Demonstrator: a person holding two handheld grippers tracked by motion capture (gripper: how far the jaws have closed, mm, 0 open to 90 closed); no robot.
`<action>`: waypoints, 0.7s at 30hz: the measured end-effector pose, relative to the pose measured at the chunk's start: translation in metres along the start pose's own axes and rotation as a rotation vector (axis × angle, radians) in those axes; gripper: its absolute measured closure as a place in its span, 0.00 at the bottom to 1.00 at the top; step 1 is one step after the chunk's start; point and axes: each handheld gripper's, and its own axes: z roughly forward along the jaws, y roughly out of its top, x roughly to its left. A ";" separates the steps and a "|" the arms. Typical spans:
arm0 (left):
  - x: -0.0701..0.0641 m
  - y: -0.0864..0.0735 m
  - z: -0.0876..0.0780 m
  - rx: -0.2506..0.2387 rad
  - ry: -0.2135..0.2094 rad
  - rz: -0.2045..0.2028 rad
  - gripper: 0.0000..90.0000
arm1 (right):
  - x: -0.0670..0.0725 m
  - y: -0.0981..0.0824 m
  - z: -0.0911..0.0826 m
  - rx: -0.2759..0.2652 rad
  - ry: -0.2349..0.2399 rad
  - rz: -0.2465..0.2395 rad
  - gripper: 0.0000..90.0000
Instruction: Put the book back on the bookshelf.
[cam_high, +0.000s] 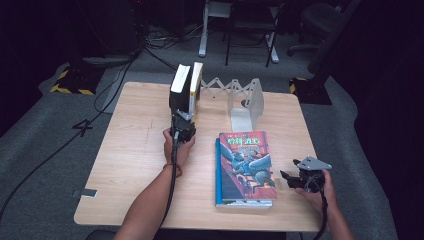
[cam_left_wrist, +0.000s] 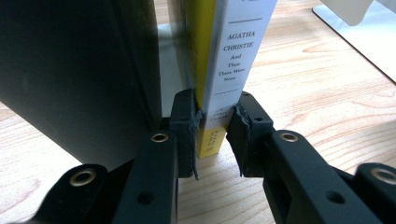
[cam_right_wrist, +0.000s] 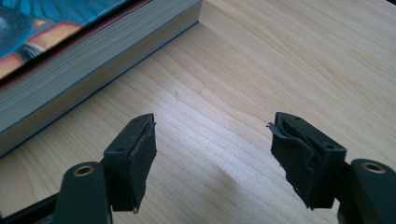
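Four books can be counted, two standing and two lying flat. In the high view the standing pair sits at the upper centre of the frame, at the far edge of the wooden table (cam_high: 135, 150): a dark book (cam_high: 178, 87) on the left and a white-and-yellow paperback (cam_high: 195, 85) just beside it on the right, both upright. To their right is one white expanding bookend rack (cam_high: 245, 100), its zigzag lattice reaching back to the paperback.

The left gripper (cam_high: 183, 125) sits just below the standing pair, held by one hand (cam_high: 176, 147). In the left gripper view its two jaws close on the paperback (cam_left_wrist: 236, 60) at the foot of its spine, one pad pressed on each side; the spine reads Agatha Christie, And Then There Were None. The dark book (cam_left_wrist: 70, 79) takes up the left of that frame, standing beside the gripped one.

At the lower centre of the high view one book with a colourful illustrated cover (cam_high: 246, 165) lies flat on top of one blue book (cam_high: 218, 175), whose edge shows along the left side and bottom of the stack.

The right gripper (cam_high: 289, 178) rests at the lower right of the high view, near the stack but apart from it. In the right gripper view its two jaws stand wide apart over bare wood, holding nothing, with the illustrated book (cam_right_wrist: 70, 28) at the upper left.
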 end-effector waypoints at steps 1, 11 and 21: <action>0.000 0.000 0.000 0.001 0.002 0.001 0.80 | 0.000 0.000 0.000 0.002 -0.001 -0.003 0.35; 0.002 0.004 0.002 0.015 0.008 0.008 0.81 | 0.001 0.000 0.001 0.009 0.006 -0.006 0.35; 0.003 0.000 -0.002 0.018 -0.010 0.032 0.78 | 0.002 -0.001 0.002 0.011 0.015 -0.009 0.35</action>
